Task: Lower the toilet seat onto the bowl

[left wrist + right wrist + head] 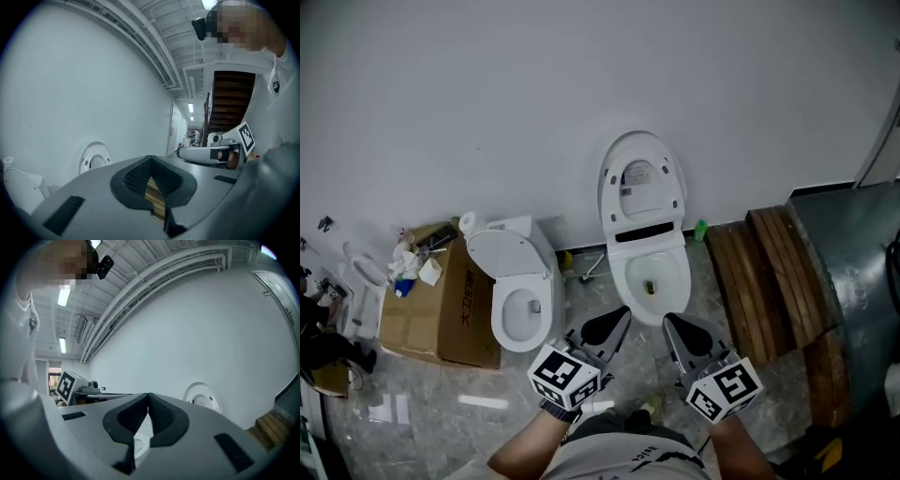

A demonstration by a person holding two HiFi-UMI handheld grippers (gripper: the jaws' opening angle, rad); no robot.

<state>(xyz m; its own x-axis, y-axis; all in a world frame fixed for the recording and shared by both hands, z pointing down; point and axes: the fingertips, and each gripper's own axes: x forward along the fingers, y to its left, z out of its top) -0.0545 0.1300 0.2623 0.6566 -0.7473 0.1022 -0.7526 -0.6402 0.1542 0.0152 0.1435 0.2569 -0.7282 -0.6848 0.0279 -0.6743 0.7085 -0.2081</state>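
**A:** Where is the toilet seat point(642, 183)?

**B:** Up, leaning back against the white wall point(487, 84), with the bowl point(620, 272) uncovered below it. The head view shows seat and bowl together. Each gripper view catches only the rounded top of the seat, above that gripper's own grey body.

**A:** And the grippers?

**B:** The left gripper point(615, 321) and the right gripper point(678, 323) are side by side just in front of the bowl's front edge. From above you cannot judge the jaws, but the gripper views settle it. On both, the ribbed tips meet and nothing is between them.

**A:** Anything else only one view gives?

**B:** The left gripper view looks across at the right gripper (its marker cube faces the camera), and the right gripper view shows the left one likewise. Only the head view takes in the second toilet point(520, 305) to the left, the cardboard box point(441, 319) beside it, and the wooden planks point(769, 272) to the right.
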